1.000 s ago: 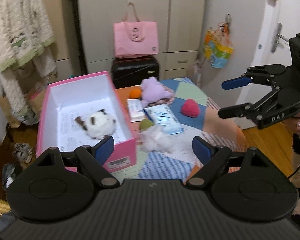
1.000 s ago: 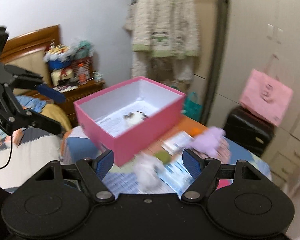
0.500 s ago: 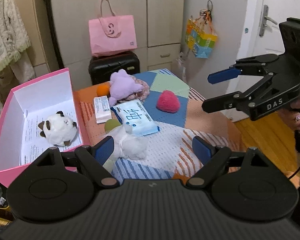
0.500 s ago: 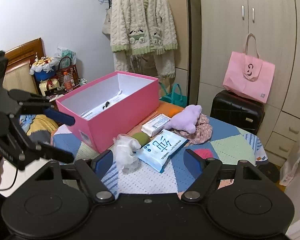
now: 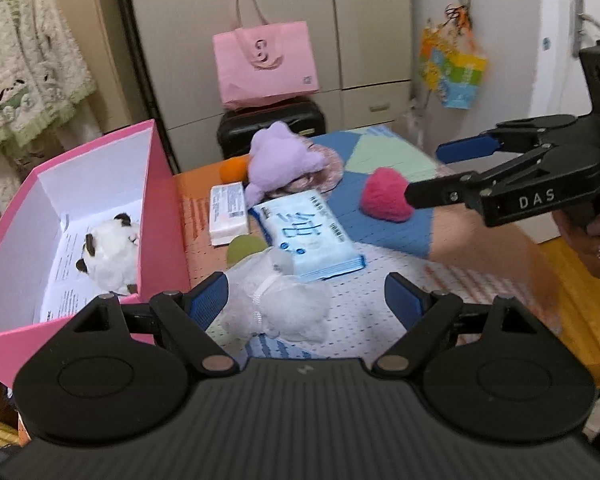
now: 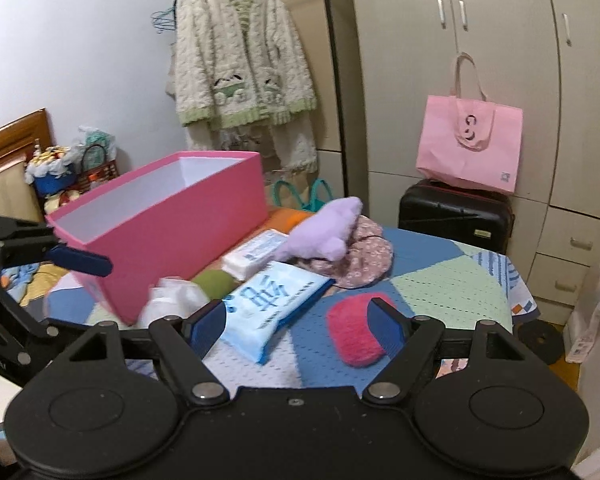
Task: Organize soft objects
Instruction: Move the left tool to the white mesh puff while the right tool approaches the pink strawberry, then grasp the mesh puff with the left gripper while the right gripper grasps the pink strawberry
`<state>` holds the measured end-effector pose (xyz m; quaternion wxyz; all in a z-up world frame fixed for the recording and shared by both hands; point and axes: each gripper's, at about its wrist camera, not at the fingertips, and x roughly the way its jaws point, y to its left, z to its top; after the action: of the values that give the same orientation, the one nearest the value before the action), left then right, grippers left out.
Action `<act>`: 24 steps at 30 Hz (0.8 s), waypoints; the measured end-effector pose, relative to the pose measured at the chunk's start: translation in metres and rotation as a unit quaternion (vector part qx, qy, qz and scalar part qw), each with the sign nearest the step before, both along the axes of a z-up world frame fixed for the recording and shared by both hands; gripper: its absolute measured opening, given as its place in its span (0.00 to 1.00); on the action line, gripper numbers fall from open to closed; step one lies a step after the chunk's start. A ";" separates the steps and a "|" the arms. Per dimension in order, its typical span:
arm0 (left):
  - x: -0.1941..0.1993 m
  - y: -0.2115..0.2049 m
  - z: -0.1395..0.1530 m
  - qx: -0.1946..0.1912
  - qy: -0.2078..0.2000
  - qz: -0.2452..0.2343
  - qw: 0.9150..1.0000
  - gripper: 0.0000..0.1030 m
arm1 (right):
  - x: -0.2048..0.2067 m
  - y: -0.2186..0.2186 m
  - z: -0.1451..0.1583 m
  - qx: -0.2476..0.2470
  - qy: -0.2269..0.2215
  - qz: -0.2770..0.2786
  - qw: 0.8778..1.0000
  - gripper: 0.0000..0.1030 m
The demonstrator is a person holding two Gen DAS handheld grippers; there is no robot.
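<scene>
A pink box (image 5: 162, 216) stands on the left of the patchwork table (image 5: 384, 160) with a white plush (image 5: 110, 250) inside. My left gripper (image 5: 306, 300) is open just above a white gauzy pouch (image 5: 276, 308). A purple plush (image 5: 280, 160), a blue tissue pack (image 5: 308, 236), a white pack (image 5: 228, 214), a green ball (image 5: 242, 246) and an orange ball (image 5: 233, 169) lie behind it. My right gripper (image 6: 294, 326) is open, low over the table, its right finger against a red fuzzy heart (image 6: 352, 334), also in the left wrist view (image 5: 384, 200).
A black suitcase (image 5: 272, 128) with a pink tote bag (image 5: 266, 66) stands behind the table against the wardrobe. A fluffy cardigan (image 6: 240, 68) hangs at the left. A bed with clutter (image 6: 56, 172) lies beyond the box. A door (image 5: 580, 32) is at the right.
Both grippers have come lower and closer to the table. The left is now over the white pouch, the right near the red heart. Both stay open.
</scene>
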<state>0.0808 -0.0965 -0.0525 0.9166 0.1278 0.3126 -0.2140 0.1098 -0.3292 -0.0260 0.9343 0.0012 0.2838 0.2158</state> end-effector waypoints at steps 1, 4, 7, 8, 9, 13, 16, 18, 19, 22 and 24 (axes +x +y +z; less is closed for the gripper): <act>0.002 -0.002 -0.004 0.004 -0.002 0.005 1.000 0.83 | 0.003 -0.001 -0.003 -0.001 -0.002 -0.002 1.000 0.79; 0.005 -0.011 -0.014 0.025 -0.011 0.015 1.000 0.83 | 0.014 -0.003 -0.014 -0.004 -0.001 -0.008 1.000 0.79; 0.010 -0.016 -0.022 0.032 -0.002 0.029 0.999 0.83 | 0.026 -0.006 -0.024 -0.003 0.012 -0.018 1.000 0.79; 0.012 -0.017 -0.025 0.033 -0.003 0.038 0.999 0.83 | 0.028 -0.007 -0.027 -0.004 0.014 -0.020 1.000 0.79; 0.013 -0.019 -0.028 0.040 -0.007 0.045 0.998 0.83 | 0.031 -0.007 -0.030 -0.005 0.015 -0.021 1.000 0.79; 0.020 -0.025 -0.040 0.043 -0.006 0.059 0.997 0.83 | 0.039 -0.007 -0.039 -0.015 0.020 -0.022 0.999 0.79; 0.026 -0.026 -0.049 0.029 -0.005 0.067 0.997 0.83 | 0.045 -0.007 -0.044 -0.017 0.024 -0.018 0.999 0.80; 0.026 -0.029 -0.053 0.038 -0.022 0.076 0.996 0.83 | 0.050 -0.008 -0.047 -0.015 0.028 -0.021 0.999 0.80; 0.026 -0.030 -0.055 0.044 -0.030 0.080 0.995 0.83 | 0.051 -0.008 -0.049 -0.017 0.029 -0.023 0.999 0.80; 0.027 -0.034 -0.060 0.050 -0.049 0.090 0.994 0.83 | 0.055 -0.007 -0.053 -0.028 0.027 -0.029 0.999 0.80; 0.027 -0.036 -0.063 0.055 -0.061 0.094 0.992 0.83 | 0.059 -0.007 -0.056 -0.037 0.027 -0.034 0.998 0.80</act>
<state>0.1081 -0.1325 -0.1155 0.9416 0.1613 0.2779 -0.1013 0.1685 -0.3358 -0.0821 0.9325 -0.0180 0.3166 0.1731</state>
